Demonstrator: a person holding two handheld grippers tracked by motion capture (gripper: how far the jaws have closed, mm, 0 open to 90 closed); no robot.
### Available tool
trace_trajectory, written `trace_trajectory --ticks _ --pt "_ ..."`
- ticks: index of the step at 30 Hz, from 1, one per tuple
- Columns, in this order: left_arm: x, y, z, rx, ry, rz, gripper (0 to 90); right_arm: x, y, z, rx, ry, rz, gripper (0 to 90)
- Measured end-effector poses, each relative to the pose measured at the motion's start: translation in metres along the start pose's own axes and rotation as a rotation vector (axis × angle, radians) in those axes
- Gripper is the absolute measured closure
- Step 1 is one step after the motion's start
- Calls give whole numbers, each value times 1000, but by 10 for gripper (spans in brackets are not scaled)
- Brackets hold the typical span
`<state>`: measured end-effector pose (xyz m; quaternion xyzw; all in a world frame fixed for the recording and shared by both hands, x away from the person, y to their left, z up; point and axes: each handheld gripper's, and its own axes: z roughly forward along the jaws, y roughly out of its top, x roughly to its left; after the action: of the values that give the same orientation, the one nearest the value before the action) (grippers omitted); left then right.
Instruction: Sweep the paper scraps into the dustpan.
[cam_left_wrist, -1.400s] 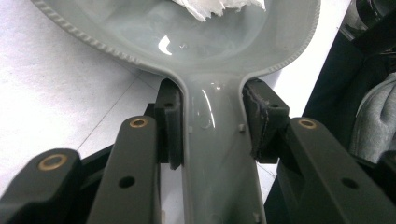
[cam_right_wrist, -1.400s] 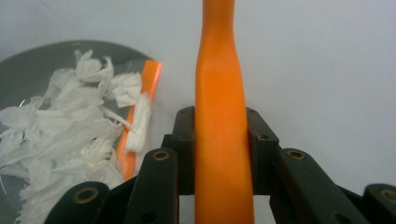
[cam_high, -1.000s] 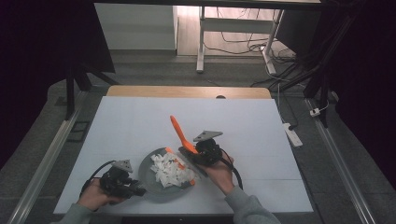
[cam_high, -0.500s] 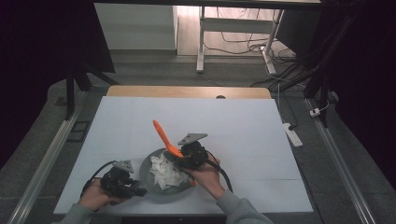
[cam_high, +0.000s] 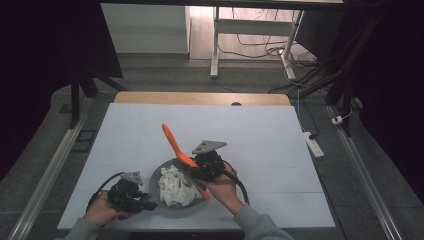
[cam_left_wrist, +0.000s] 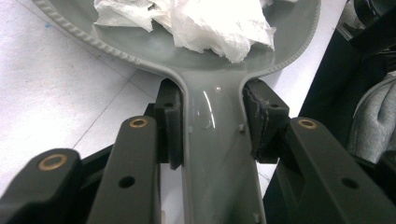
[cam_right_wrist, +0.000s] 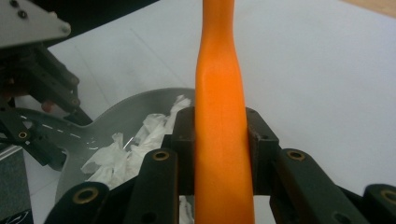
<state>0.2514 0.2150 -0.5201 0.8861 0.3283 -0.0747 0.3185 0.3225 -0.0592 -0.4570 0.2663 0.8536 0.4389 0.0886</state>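
Observation:
A grey pan (cam_high: 159, 176) holding crumpled white paper (cam_high: 175, 187) sits at the near middle of the white table. My left gripper (cam_high: 146, 200) is shut on the pan's handle (cam_left_wrist: 212, 140), which its pads clamp from both sides (cam_left_wrist: 212, 121). My right gripper (cam_high: 198, 167) is shut on an orange spatula (cam_high: 174, 144) and hangs over the pan's right rim. The spatula's long end slants up to the far left, and its lower end (cam_high: 203, 193) dips at the paper's right edge. In the right gripper view the orange shaft (cam_right_wrist: 219, 116) runs straight up between the jaws (cam_right_wrist: 219, 135), with pan (cam_right_wrist: 126, 105) and paper (cam_right_wrist: 119, 156) to the left.
The white table top (cam_high: 260, 135) stretches bare behind and to the right of the pan. A wooden strip (cam_high: 200, 98) edges its far side. Metal rails (cam_high: 50, 170) run along both sides, and cables and a desk frame (cam_high: 215, 45) lie on the floor beyond.
My right gripper has shifted left and slightly up with the orange spatula, bringing it over the pan's right rim. The left gripper and pan have stayed put.

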Motion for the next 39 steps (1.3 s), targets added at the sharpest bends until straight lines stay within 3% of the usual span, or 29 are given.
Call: trace_trajectory --ticks 11,23,39 --pt "0 0 1 -7 4 -2 613 -25 -6 -16 -17 -46 49 700" --pt "-1 -1 1 -12 8 0 613 -39 -13 -26 -28 -47 54 700" --pt "1 -1 -2 -45 13 -9 613 -66 -34 -64 -63 -91 85 700"
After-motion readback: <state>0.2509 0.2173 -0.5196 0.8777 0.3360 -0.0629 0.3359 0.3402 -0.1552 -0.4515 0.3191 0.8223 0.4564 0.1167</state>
